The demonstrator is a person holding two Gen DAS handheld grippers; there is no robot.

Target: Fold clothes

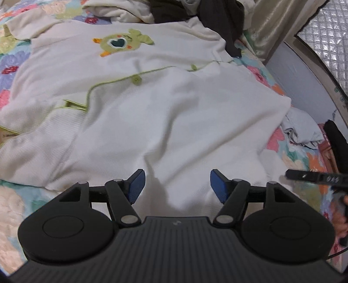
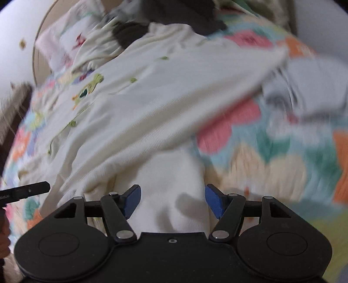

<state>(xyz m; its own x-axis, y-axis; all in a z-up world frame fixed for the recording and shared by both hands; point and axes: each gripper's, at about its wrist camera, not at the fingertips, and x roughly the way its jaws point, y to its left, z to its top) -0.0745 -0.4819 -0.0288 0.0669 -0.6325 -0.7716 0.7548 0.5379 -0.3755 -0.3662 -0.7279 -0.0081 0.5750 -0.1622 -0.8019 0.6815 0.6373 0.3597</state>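
A cream baby garment with green trim, green buttons and a green creature patch lies spread on a flowery quilt. My left gripper is open just above the garment's near hem, with cloth lying between its blue pads. In the right wrist view the same garment runs up to the left, blurred. My right gripper is open over a near corner of the garment, the cloth between its blue pads. The tip of the other gripper shows at the left edge.
A pile of cream and dark clothes lies at the far end of the bed. A pale blue-grey garment lies at the right of the quilt, also in the right wrist view. A curtain and a wall are at the far right.
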